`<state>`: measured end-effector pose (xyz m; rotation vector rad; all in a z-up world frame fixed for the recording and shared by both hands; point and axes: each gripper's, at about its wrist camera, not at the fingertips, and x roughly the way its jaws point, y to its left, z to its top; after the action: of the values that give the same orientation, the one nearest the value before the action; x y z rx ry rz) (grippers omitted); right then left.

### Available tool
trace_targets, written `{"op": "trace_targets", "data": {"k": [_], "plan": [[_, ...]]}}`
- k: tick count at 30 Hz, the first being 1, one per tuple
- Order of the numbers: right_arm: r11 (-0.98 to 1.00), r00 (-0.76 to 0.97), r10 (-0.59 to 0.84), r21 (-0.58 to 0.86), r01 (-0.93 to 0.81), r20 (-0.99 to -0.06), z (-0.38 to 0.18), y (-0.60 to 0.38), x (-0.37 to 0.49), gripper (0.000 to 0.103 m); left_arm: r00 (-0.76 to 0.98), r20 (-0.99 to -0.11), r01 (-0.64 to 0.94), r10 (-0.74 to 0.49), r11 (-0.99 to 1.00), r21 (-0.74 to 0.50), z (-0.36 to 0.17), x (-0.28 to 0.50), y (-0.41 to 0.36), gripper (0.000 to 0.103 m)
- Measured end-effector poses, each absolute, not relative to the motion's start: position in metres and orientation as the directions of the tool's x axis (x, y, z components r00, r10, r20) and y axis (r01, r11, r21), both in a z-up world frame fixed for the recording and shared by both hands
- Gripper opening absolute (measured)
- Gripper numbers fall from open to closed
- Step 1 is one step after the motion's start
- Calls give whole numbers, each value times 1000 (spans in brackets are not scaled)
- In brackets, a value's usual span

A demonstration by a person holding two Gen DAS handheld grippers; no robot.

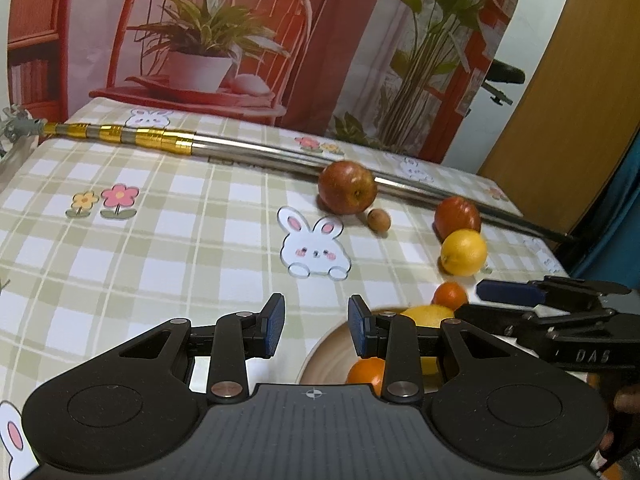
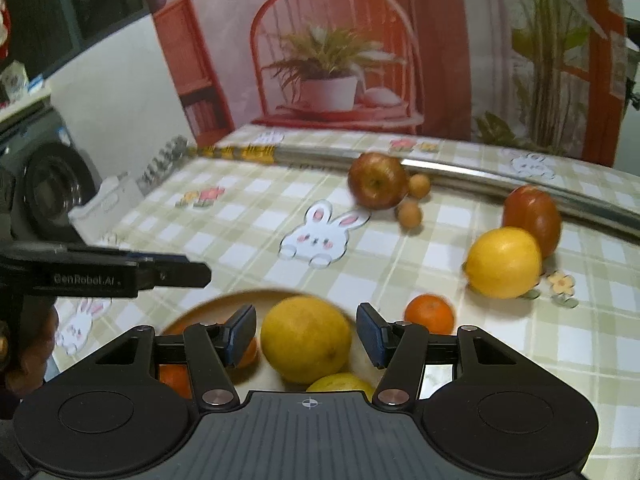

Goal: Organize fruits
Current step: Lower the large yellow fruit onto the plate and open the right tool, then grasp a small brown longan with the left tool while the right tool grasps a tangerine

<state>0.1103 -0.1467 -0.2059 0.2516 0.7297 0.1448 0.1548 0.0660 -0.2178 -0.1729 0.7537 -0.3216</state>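
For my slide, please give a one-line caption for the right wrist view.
Open right gripper around a lemon over the plate; apples, another lemon and a mandarin wait on the checked tablecloth.

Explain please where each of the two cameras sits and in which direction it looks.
Left wrist: on the left gripper, facing the backdrop; open fingers, right gripper at right.
Right wrist: on the right gripper, above the plate; open fingers around a lemon, left gripper at left.
Shared: apple, metal pole.
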Motion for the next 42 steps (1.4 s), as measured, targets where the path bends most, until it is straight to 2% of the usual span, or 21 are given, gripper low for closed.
{"op": "trace_targets", "data": {"k": [13, 20, 23, 32, 38, 42], "plan": [[982, 826, 30, 170, 80, -563, -163, -211, 104, 52, 692, -614, 270, -379, 925, -266, -186, 182, 48, 37], [981, 843, -33, 143, 129, -537, -161, -229, 105, 52, 725, -588, 340, -358, 929, -146, -178, 200, 13, 37], [975, 851, -56, 154, 159, -522, -160, -238, 107, 52, 716, -580, 362, -388, 917, -166, -178, 212, 2, 37], [967, 856, -80, 170, 192, -511, -167, -255, 113, 52, 617, -681, 322, -393, 917, -237, -218, 254, -22, 36], [958, 856, -80, 198, 208, -511, -176, -263, 114, 52, 590, -709, 313, -387, 919, -241, -237, 279, -39, 36], [951, 854, -75, 220, 216, -515, -183, -267, 113, 52, 592, -724, 312, -354, 929, -199, -247, 292, -50, 36]]}}
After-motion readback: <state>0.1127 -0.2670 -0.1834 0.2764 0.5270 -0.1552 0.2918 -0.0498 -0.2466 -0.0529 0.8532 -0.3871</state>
